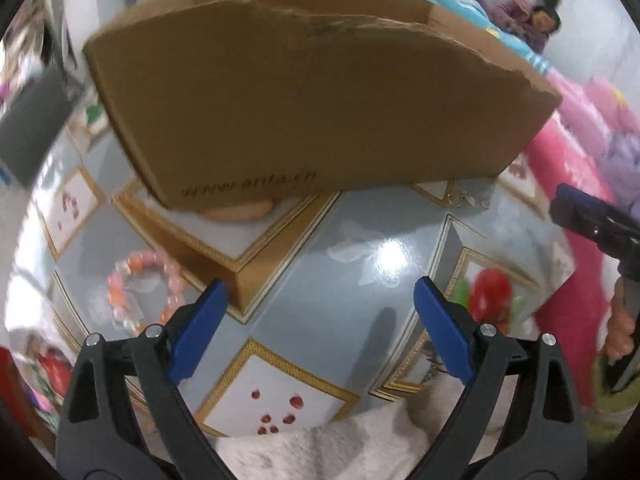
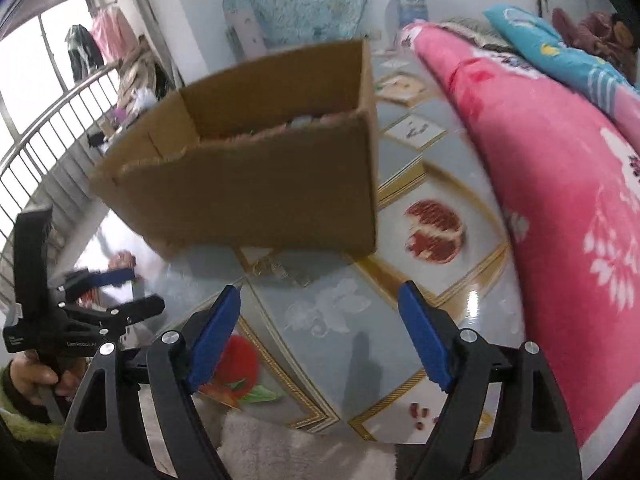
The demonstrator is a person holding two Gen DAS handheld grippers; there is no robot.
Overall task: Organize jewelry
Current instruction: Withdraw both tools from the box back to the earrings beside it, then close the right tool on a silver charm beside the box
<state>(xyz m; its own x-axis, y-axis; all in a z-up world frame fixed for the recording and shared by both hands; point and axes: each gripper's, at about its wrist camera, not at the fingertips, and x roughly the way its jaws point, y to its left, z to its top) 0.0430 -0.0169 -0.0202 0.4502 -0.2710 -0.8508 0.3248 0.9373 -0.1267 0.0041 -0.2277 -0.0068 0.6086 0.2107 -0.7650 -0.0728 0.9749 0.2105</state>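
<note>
From my left wrist camera, my left gripper stands with its blue pads wide apart and nothing between them, hovering over the tiled floor. At twelve o'clock a cardboard box fills the upper half of the view, its torn top edge toward the far side and printed lettering near its lower left corner. Something peach-coloured peeks out from under the box's lower edge; I cannot tell what it is. At nine o'clock from my pads a pink and orange bead bracelet lies on the floor, just beside the left finger and apart from the box. A thin gold chain lies at one o'clock, just below the box's right end. My right gripper shows at three o'clock, at the frame edge.

From my right wrist camera, my right gripper is also spread wide and empty. The box sits at twelve o'clock, open-topped, with blurred pale items inside that I cannot identify. The chain lies on the floor just below the box, at eleven o'clock from my pads. A pink blanket runs along three o'clock. My left gripper is at nine o'clock, its fingers apart, held in my hand.
</note>
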